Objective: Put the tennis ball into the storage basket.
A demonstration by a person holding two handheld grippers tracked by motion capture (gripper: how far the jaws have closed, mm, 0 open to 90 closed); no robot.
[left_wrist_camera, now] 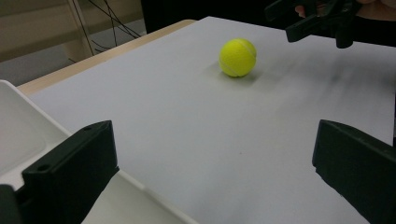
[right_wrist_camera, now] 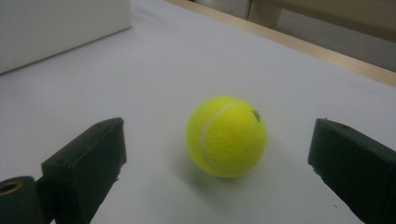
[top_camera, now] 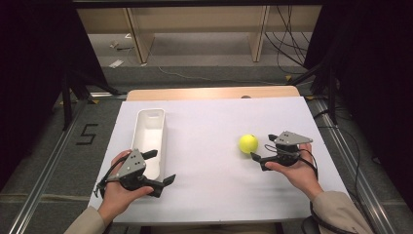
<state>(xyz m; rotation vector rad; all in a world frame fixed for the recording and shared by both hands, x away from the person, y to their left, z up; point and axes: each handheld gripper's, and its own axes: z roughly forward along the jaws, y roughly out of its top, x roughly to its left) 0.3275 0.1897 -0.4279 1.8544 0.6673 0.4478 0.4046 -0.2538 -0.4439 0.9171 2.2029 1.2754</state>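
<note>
Tennis ball (top_camera: 248, 143) rests on the white tabletop (top_camera: 209, 146), toward 3 o'clock, untouched. The right gripper (top_camera: 263, 148) sits just beside it with jaws spread wide, the ball lying ahead between them. The left gripper (top_camera: 163, 168), jaws likewise spread, hovers by the white bin (top_camera: 148, 131) at 9 o'clock. Judged stage: approach only; grasp and any transfer remain.

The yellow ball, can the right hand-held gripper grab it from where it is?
Probably yes. The right hand-held gripper is open, the yellow ball sits just ahead between its jaws, and nothing lies between them.
</note>
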